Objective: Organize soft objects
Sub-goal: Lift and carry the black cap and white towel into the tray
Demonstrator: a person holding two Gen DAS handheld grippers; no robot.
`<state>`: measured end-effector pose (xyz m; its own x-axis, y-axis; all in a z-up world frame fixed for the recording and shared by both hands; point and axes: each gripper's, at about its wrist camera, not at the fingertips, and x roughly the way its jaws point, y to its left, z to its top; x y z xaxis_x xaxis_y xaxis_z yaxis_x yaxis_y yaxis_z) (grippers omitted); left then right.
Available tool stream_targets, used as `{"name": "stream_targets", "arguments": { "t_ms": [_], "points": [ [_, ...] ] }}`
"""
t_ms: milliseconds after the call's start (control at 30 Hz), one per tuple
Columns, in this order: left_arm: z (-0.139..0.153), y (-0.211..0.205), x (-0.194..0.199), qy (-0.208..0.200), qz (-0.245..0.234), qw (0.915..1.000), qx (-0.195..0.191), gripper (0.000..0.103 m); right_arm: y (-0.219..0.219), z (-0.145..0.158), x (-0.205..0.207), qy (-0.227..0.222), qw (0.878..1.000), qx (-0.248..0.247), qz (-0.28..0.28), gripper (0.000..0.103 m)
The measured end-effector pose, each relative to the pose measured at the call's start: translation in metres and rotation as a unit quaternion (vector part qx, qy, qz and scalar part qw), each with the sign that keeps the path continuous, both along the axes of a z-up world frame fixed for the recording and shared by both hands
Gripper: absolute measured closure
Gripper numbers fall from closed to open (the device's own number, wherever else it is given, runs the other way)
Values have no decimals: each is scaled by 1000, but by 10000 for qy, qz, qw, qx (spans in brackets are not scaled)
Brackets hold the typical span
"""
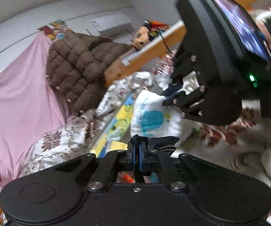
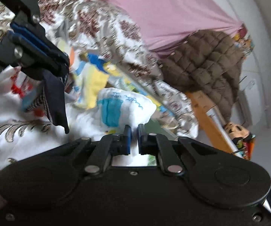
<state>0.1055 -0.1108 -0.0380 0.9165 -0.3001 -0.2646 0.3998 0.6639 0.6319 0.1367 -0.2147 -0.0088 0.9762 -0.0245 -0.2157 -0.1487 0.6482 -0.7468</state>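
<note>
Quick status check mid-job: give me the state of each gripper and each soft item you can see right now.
left gripper: shut on the dark navy cloth.
dark navy cloth: pinched, hanging loose.
right gripper: shut on the white cloth.
white cloth: bunched, blue print showing, held at one edge.
brown quilted jacket: draped over the wooden bed rail.
pink sheet: hanging, spread out.
patterned quilt: rumpled on the bed.

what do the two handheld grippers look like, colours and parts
Both the left gripper and right gripper are matte black, with a wide rounded body, two linkage arms on silver pivot bolts and short fingers faced with blue pads. Seen from the left wrist camera, the right unit carries a lit screen and a green indicator light. No sleeves or cables show clearly.
</note>
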Motion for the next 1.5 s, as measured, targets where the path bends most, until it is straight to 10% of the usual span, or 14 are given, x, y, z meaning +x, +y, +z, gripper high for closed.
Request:
{"name": "stream_targets", "arguments": {
  "t_ms": [600,933,1233,1500],
  "points": [
    [89,16,56,-443,958,9817,-1583,100,-43,40,18,-1757,9695,1681,301,101],
    [121,7,163,-28,1386,9613,-2382,100,-86,51,93,-1425,9365,3162,518,101],
    [102,-26,250,526,1691,9445,-2768,100,-97,17,129,-867,9404,3279,236,101],
    [65,-31,313,1400,2218,9130,-3124,100,-89,-3,168,-142,9509,3088,176,101]
  ]
}}
